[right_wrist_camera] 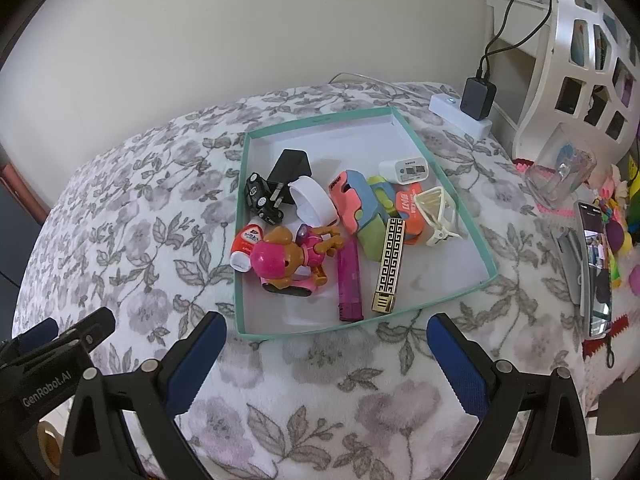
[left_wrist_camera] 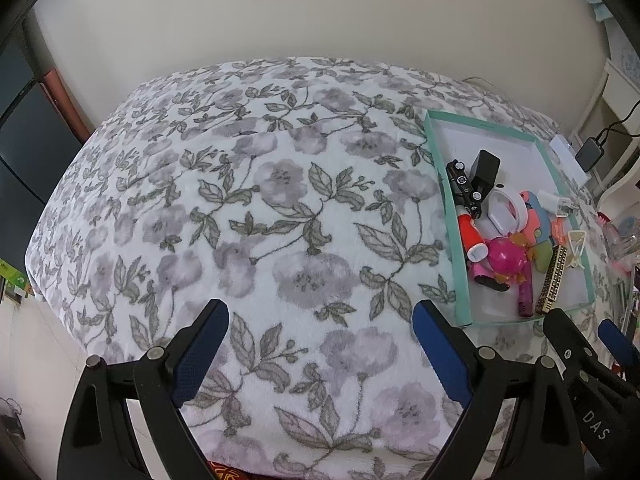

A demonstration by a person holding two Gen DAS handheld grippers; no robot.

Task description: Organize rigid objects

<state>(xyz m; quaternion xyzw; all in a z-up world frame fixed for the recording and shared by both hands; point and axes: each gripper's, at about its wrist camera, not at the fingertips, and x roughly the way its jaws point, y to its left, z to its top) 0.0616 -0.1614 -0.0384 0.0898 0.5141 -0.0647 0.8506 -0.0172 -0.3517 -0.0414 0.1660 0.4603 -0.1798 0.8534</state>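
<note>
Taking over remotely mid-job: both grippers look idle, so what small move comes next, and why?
Probably ease the right gripper forward over the tray's near rim toward the gold-patterned bar. Both grippers are open and empty, the bar lies nearest, and the left gripper faces bare blanket.

Left claw (left_wrist_camera: 320, 320): black plastic frame with triangular cut-outs, round silver pivot screws, two fingers faced with ribbed dark-blue pads (left_wrist_camera: 202, 354). Right claw (right_wrist_camera: 326, 334): same build, black arms, silver screws, blue textured pads (right_wrist_camera: 192, 364). White lettering on the black bodies: "GenRobot.AI" on the left claw seen from the right wrist view, "DAS" on the right claw seen from the left.
</note>
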